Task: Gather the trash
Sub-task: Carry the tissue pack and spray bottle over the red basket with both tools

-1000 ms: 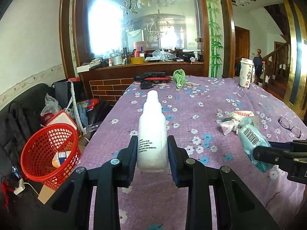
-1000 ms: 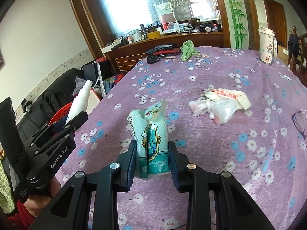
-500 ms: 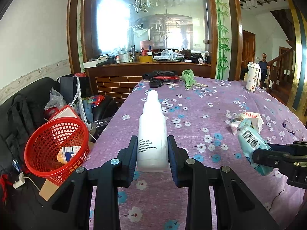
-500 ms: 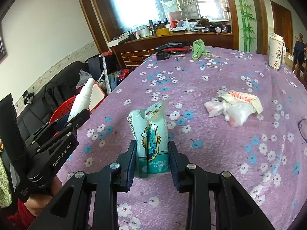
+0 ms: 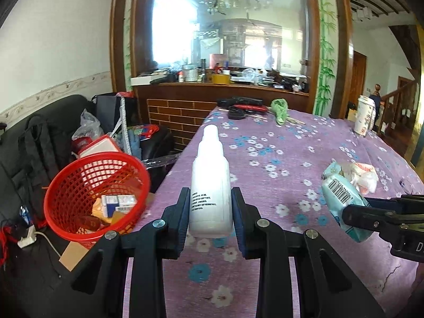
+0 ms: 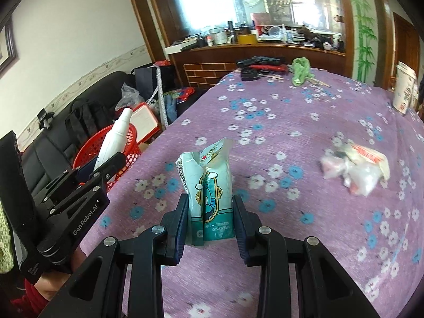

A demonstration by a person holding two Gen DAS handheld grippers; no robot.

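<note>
White plastic bottle sits upright in the left gripper, both pads pressed on its lower body w/ the nozzle end pointing away from the camera. It's held above the purple floral tablecloth, close to the table's left edge. Teal tissue pack is pinched between the jaws of the right gripper, also lifted off the cloth, top flap torn open & floppy. So both claws are narrow and loaded, one piece of trash each.

Red mesh basket stands on the floor just left of the table, beside a black sofa, already w/ small boxes and scraps inside. Judging by that, the step in hand is carrying both items over to drop them in.

More trash is left on the cloth: a crumpled plastic wrapper pile to the right. A paper cup stands near the far edge, a green cloth at the far end.

Risks: bottle is smooth & gripped low, so a tilt during the swing could let it pivot or slip out short of the basket. Tissue pack is soft; it may sag or cling to a pad on release. Grippers are near each other, so a crossing move could bump them. Basket looks light; a hard drop on the rim may tip it.
</note>
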